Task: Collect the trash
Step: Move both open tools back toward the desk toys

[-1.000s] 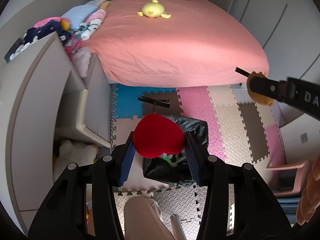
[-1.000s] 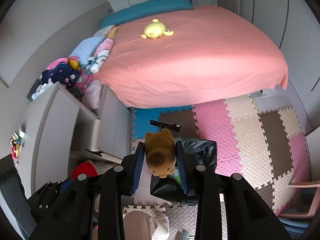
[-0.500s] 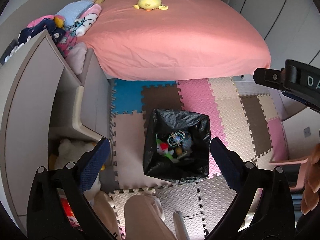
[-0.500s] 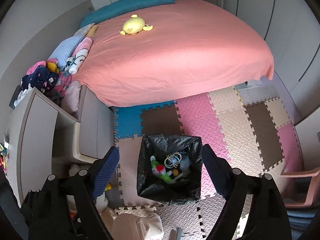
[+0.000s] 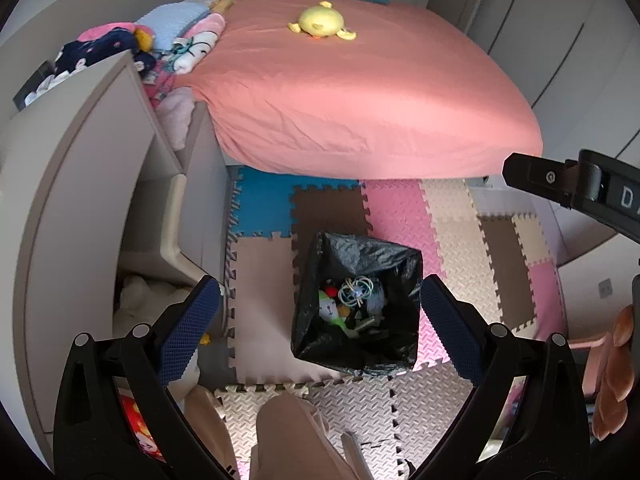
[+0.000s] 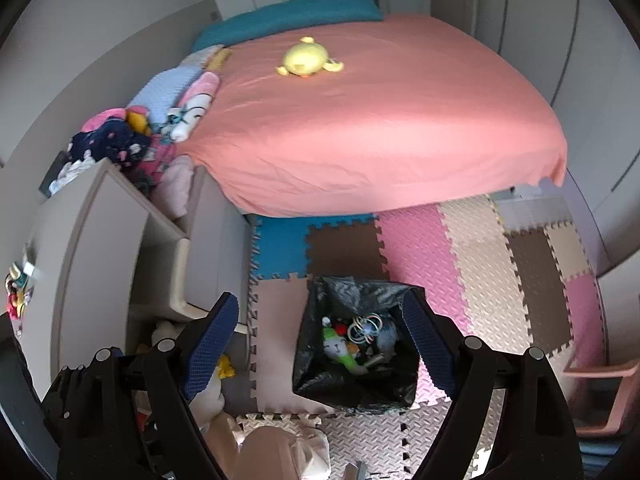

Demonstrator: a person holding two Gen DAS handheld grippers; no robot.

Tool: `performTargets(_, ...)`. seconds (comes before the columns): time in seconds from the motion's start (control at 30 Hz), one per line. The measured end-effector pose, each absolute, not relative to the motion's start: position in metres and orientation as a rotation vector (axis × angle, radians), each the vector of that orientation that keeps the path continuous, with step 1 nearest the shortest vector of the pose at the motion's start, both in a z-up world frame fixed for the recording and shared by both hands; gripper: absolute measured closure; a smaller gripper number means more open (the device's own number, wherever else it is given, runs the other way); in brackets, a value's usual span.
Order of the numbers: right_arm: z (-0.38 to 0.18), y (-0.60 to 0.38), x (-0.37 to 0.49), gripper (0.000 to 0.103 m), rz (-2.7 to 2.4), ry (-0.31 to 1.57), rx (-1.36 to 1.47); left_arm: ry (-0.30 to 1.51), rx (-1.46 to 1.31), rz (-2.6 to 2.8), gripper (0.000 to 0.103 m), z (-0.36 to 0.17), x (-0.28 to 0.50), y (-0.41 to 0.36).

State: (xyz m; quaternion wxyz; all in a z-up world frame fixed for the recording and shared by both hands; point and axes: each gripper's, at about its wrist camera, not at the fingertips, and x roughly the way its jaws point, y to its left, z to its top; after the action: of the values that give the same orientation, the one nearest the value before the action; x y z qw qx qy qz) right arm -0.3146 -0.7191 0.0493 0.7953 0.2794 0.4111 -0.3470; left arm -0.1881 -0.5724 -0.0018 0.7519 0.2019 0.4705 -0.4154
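I have both grippers above the black trash bag [image 5: 358, 304], which sits open-mouthed on the foam floor mat [image 5: 456, 220] between the grey cabinet [image 5: 80, 200] on my left and open mat on my right; the pink bed [image 5: 360, 88] edge lies beyond it, with bare tiles between. The bag's square mouth faces straight up at me, one corner turned slightly toward the bed, small toys and a wire ring toy [image 5: 356, 290] lying inside. My left gripper [image 5: 318, 332] is spread wide with nothing between its blue pads, pointing steeply downward. My right gripper [image 6: 320, 344] is likewise wide and empty, tilted down over the bag. A yellow plush [image 6: 306, 58] rests on the bed.
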Motion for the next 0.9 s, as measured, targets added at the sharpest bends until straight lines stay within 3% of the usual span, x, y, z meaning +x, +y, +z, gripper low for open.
performTargets(0.9, 0.12, -0.527, -0.127, 0.019, -0.307, 0.854, 0.362, 0.948, 0.159, -0.561, 0.006, 0.075, -0.03, -0.363)
